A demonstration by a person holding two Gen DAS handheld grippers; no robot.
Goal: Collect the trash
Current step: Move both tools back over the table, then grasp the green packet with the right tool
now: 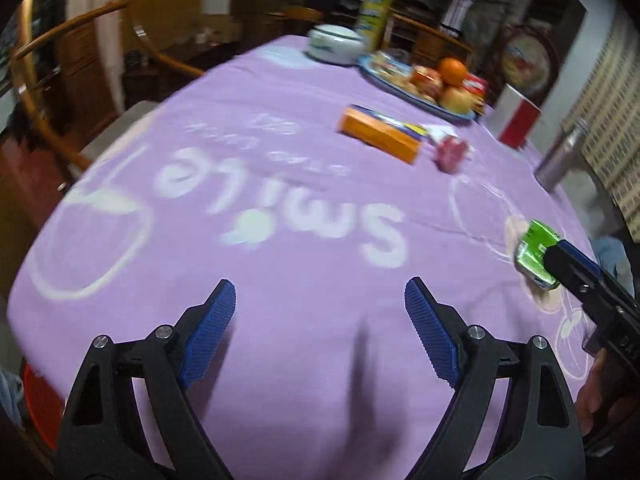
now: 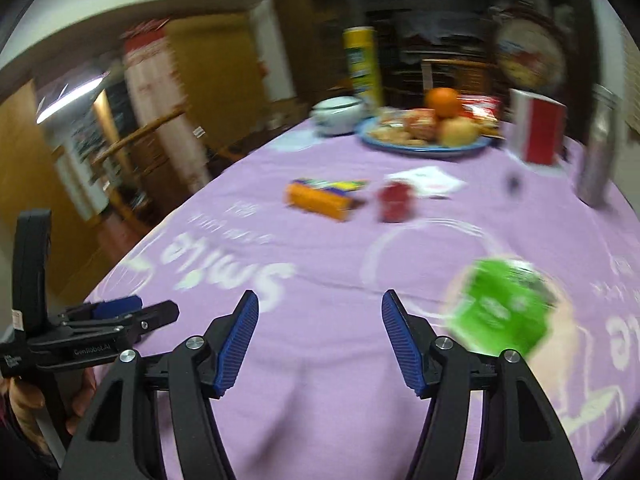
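1. While both wrist views are blurring, the left hand-held gripper (image 1: 320, 292) is hanging over the near edge of the desk (image 1: 280, 340), which is wearing a purple cloth printed with white lettering. Its blue ribbed pads are standing wide apart with only bare cloth between them.
2. The right hand-held gripper (image 2: 320, 300) is also standing open over the near edge, with nothing between its pads.
3. A crumpled bright green carton (image 2: 500, 312) is sitting near the desk's near right corner, just beside the outer side of the right hand-held gripper's right finger and outside its jaws. Whether the two are touching cannot be told through the blur.
4. A long orange cardboard box with a blue and yellow end (image 1: 380, 134) is lying towards the middle of the desk, and a small crumpled red wrapper (image 1: 452, 152) is lying just beside it on the side of the right edge.
5. A white slip of paper (image 2: 428, 178) is lying just behind the red wrapper.
6. Along the far edge, a blue plate (image 1: 374, 70) is carrying fruit and packaged snacks, with a white lidded bowl (image 1: 334, 44) and a tall yellow canister (image 1: 378, 4) standing beside it.
7. By the right edge, a red and white box (image 1: 516, 118) and a steel bottle (image 1: 560, 156) are standing upright.
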